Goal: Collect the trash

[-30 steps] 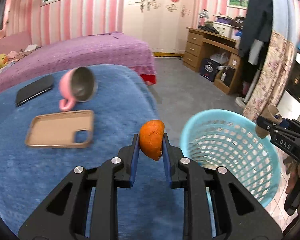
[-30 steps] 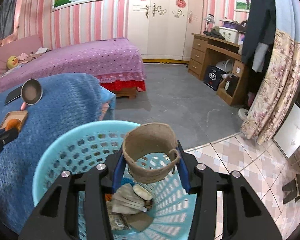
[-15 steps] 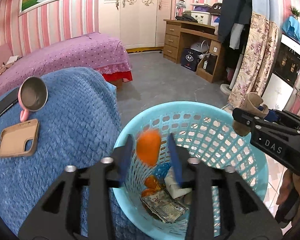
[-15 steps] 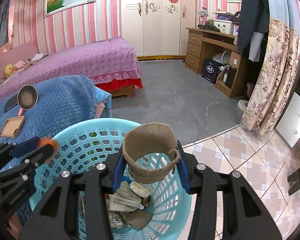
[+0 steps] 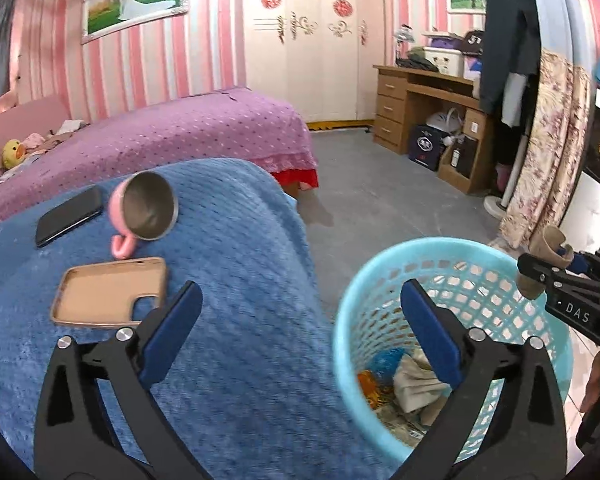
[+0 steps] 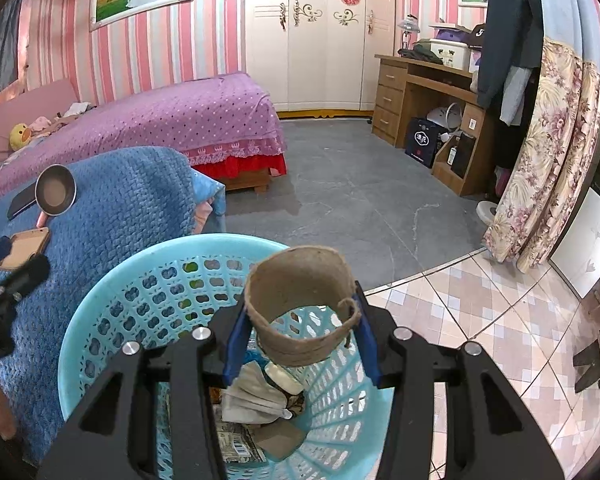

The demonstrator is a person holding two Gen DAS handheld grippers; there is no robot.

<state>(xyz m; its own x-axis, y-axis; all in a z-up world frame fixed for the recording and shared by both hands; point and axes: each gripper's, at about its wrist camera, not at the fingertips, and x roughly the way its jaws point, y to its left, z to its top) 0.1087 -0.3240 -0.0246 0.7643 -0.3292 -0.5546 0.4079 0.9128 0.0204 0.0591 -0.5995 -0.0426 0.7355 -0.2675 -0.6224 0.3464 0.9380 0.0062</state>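
Cardboard tube held over the trash basket, ready to drop

The right gripper [image 6: 300, 332] is clamped on a cardboard tube [image 6: 300, 312] at centre frame, directly above the blue basket [image 6: 112, 300] that fills the lower half of the right wrist view. The tube looks light, thin-walled and easily crushed, so a gentle hold across its sides suits it. The left gripper [image 5: 300, 332] stands wide apart and empty at lower centre, between the blue blanket [image 5: 240, 260] and the basket.

Black grippers [image 5: 300, 328] (blue pads [image 5: 170, 336], silver screws), "DAS" lettering
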